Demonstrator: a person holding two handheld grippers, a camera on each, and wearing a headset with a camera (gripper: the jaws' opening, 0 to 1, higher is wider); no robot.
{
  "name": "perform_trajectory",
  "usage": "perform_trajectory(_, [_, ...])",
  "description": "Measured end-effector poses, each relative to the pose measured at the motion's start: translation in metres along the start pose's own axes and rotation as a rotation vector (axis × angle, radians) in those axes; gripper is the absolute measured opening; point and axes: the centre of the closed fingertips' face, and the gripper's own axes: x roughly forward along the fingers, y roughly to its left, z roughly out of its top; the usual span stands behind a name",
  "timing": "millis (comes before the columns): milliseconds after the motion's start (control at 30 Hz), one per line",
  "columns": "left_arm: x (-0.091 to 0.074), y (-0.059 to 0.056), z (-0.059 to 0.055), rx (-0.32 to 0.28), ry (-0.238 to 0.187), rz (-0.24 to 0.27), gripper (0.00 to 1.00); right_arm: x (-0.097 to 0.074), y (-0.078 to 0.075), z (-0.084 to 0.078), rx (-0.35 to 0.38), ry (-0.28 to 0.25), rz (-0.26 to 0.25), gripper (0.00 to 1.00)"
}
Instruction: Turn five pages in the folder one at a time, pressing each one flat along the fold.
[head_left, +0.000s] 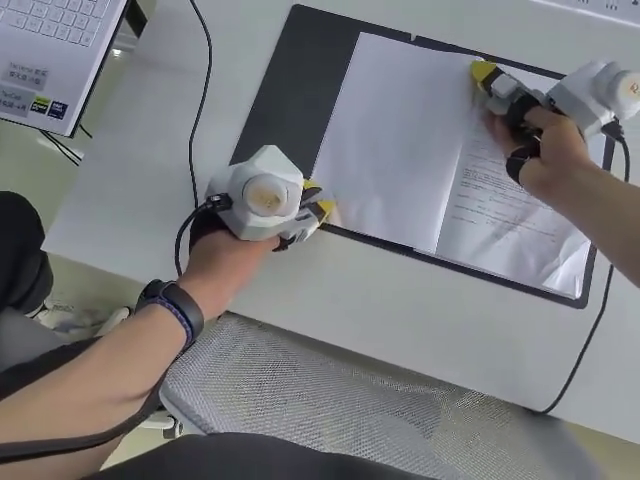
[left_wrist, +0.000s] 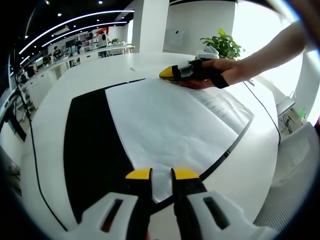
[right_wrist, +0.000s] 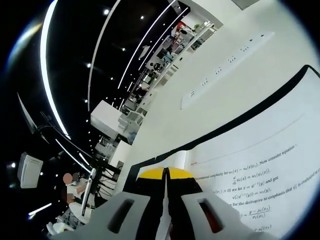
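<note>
The black folder (head_left: 285, 100) lies open on the white table. A blank turned page (head_left: 400, 130) covers its middle, and the printed page (head_left: 510, 210) lies to the right of the fold. My left gripper (head_left: 322, 208) rests at the blank page's near left corner. In the left gripper view its tips (left_wrist: 161, 174) stand narrowly open over that corner of the page (left_wrist: 170, 125). My right gripper (head_left: 482, 73) is shut, its tips down on the paper at the far end of the fold. The right gripper view shows its tips (right_wrist: 165, 172) closed together over printed text (right_wrist: 250, 170).
A laptop (head_left: 50, 50) sits at the far left corner, and a black cable (head_left: 200, 90) runs past the folder's left side. Another cable (head_left: 590, 340) trails off the right. A mesh chair seat (head_left: 320, 400) is below the table's near edge.
</note>
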Motion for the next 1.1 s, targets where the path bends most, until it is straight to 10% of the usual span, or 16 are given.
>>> perform_trajectory(1100, [-0.003,-0.005,0.0,0.017,0.001,-0.006,0.16,-0.116,0.063,-0.126,-0.058,0.225,0.139,0.0])
